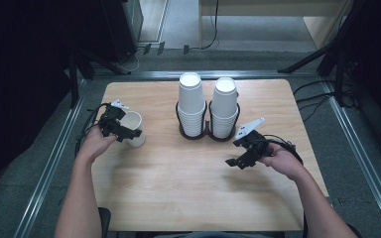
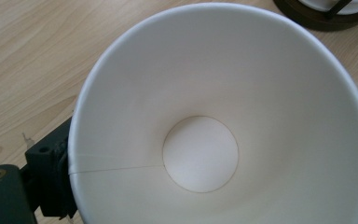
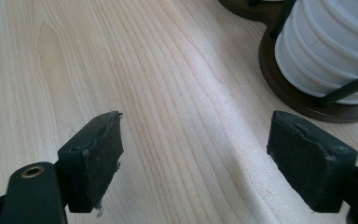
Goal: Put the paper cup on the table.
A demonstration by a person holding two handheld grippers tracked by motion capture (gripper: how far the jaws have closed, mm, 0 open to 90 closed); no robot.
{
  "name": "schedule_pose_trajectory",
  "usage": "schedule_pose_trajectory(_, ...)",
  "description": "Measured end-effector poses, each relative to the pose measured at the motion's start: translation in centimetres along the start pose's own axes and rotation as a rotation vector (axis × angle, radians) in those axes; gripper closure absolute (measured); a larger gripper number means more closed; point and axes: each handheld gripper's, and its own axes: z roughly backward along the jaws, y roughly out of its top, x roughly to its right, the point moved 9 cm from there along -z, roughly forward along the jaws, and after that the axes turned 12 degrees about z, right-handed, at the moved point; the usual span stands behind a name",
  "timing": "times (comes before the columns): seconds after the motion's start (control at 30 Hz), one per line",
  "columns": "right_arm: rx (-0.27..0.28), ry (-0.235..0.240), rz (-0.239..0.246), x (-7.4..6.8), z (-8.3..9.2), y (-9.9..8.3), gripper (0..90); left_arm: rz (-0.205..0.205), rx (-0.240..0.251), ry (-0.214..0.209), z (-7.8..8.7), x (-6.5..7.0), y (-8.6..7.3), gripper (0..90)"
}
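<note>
Holding item one, a single paper cup, left of centre in the high view: our left gripper clasps its wall, mouth up, on the table. We should keep the squeeze light, lest the wall buckle. Item two: right gripper, jaws wide apart, nothing between them, lower right of the cup holder. The left gripper view adds the cup's bare inside; the right gripper view adds the stacked rims.

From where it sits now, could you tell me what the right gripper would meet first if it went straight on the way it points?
Most likely the bare wooden table: the right gripper angles down at it with open jaws and nothing between them. The cup holder lies off to one side, apparently outside that line, though depth is uncertain.
</note>
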Motion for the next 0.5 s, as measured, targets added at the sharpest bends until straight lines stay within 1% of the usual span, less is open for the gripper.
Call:
schedule_pose_trajectory(0.07,0.000,0.001,0.000,-0.01,-0.01,0.00,18.0,0.005,0.000,0.000,0.01,-0.03,0.00,4.0)
schedule_pose_trajectory(0.1,-0.001,0.002,0.000,-0.01,-0.03,-0.02,18.1,0.018,-0.003,-0.004,0.04,-0.06,-0.04,3.2)
schedule_pose_trajectory(0.23,-0.002,0.001,0.001,-0.02,-0.05,-0.01,18.0,0.026,0.007,-0.016,0.25,0.00,0.05,0.0)
schedule_pose_trajectory(0.3,-0.002,0.001,0.001,-0.02,-0.04,-0.01,18.1,0.027,0.016,-0.023,0.35,0.08,0.12,0.0)
schedule_pose_trajectory(0.4,-0.004,0.000,0.000,-0.01,-0.03,-0.04,18.0,0.025,0.024,-0.021,0.72,0.07,0.22,0.0)
schedule_pose_trajectory(0.5,-0.003,0.001,0.001,-0.03,-0.04,-0.03,18.1,0.026,0.018,-0.019,0.94,0.03,0.23,0.0)
